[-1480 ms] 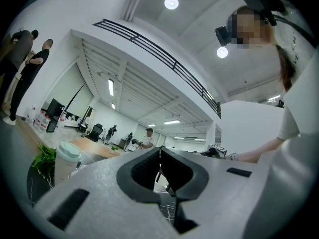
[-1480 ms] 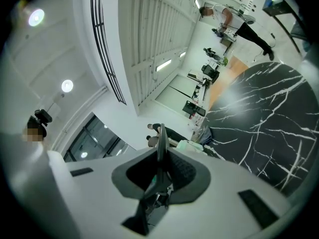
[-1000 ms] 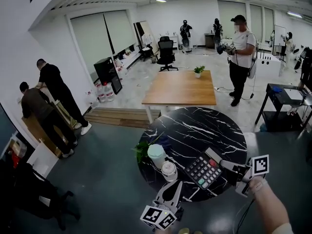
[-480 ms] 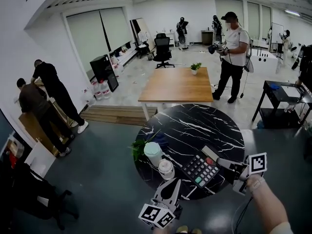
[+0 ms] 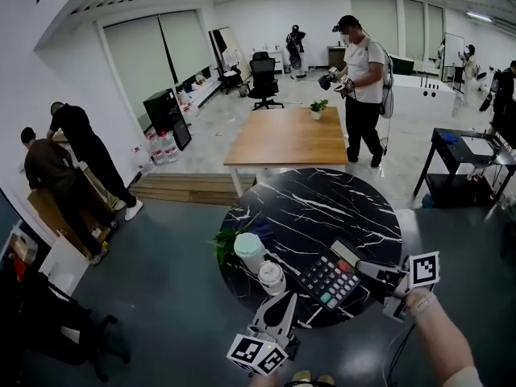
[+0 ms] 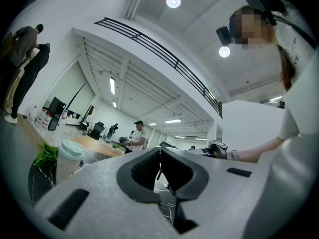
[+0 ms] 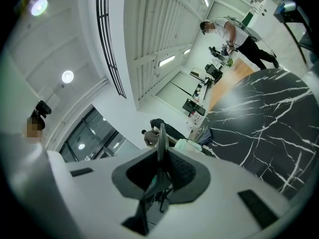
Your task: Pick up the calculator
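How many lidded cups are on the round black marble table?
2. The cup with a pale green lid stands at the table's left edge beside the plant; the shorter white-lidded cup stands just nearer, left of the calculator. None seem hidden.

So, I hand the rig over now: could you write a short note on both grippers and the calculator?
The right gripper is shut on the calculator at its right end.
The left gripper is shut and empty by the near edge of the black table.
The calculator is right of two lidded cups.
Done: the grip. To do: lift it clear; I cannot tell whether it is off the tabletop yet.
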The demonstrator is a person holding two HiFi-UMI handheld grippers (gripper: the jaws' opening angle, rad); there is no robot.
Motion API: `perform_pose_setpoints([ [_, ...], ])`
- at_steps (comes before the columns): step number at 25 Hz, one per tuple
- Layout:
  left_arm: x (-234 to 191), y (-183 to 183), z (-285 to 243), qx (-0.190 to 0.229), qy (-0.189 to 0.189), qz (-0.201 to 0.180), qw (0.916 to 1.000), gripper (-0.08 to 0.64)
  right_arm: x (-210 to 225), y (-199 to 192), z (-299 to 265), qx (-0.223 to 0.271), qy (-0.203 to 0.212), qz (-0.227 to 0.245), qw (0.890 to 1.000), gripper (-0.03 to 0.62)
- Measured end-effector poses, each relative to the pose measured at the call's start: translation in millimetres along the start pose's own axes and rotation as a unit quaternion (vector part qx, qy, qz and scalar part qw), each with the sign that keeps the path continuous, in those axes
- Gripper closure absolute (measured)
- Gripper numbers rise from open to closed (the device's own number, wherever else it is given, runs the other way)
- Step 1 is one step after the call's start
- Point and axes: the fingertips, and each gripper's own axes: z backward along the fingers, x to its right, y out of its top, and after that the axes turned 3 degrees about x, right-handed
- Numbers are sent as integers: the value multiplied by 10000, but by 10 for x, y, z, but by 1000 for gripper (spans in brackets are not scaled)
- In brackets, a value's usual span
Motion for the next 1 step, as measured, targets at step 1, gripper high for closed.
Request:
perform_pose_setpoints([
  [1, -4, -5, -6, -12, -10, 0, 10000, 552, -3, 0, -8, 3, 22, 15, 10000, 541],
])
